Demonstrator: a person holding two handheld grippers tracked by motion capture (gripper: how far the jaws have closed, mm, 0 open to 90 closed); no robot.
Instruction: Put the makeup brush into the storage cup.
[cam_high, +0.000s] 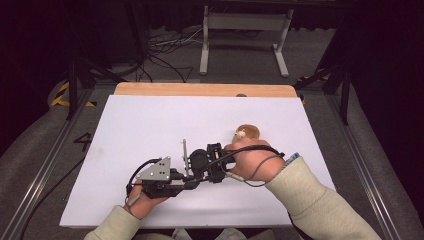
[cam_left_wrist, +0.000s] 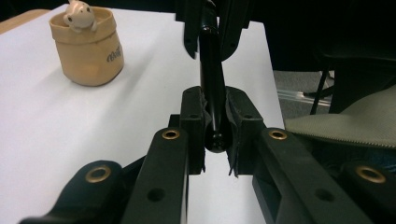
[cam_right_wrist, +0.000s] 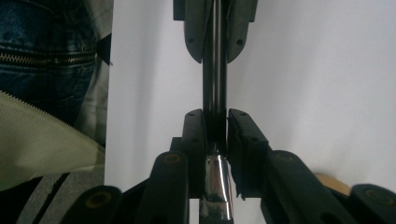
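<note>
One black pen, one tan cup, two grippers.

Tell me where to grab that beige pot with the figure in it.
Clamp the beige pot across its side walls, mid-height, coming in level from the side: it stands upright, and the figure at its rim crowds a top approach.

On the white counter, the one standing obstacle is the small beige cup with a figurine in it, at about one o'clock from the two tools and just beyond the right hand. The left tool and right tool sit close together at the counter's near middle, blocking passage there. From nine to twelve o'clock the surface lies open, as does the far right side.
</note>
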